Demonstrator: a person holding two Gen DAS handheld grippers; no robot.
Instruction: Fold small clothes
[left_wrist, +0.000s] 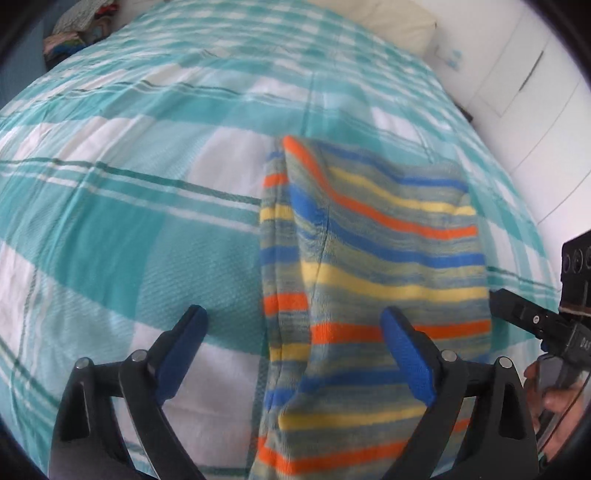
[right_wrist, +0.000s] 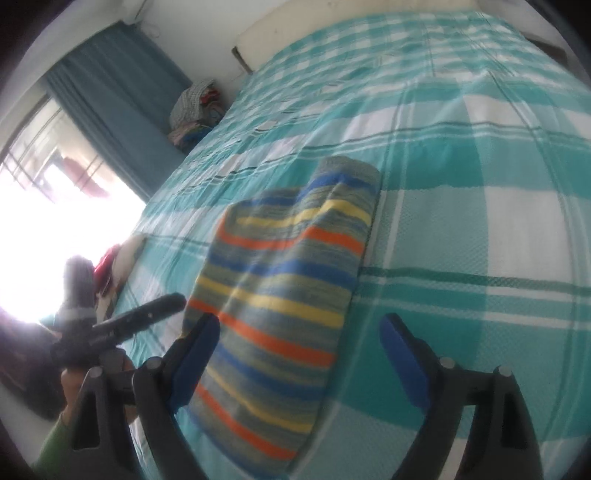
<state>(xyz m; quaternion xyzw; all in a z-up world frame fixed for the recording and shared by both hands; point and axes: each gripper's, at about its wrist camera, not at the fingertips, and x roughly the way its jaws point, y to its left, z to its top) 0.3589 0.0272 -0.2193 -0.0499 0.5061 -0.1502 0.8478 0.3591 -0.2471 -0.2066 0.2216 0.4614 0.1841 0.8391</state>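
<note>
One striped garment (left_wrist: 373, 266) lies folded on the checked bedspread (left_wrist: 110, 221), at twelve o'clock from my two grippers. My left gripper (left_wrist: 291, 328) and right gripper (right_wrist: 299, 332) both gape wide, holding nothing.

Open left tongs (left_wrist: 293, 326) hover over striped garment (left_wrist: 373, 266) on bedspread (left_wrist: 129, 206).

A folded garment (left_wrist: 373, 266) is laid on the bed (left_wrist: 147, 229), with one flap doubled over along its left side in the left wrist view. A pillow (left_wrist: 391, 22) is seen at the bed's far end, and a pile of clothes (right_wrist: 195, 110) beside the far left edge.
</note>
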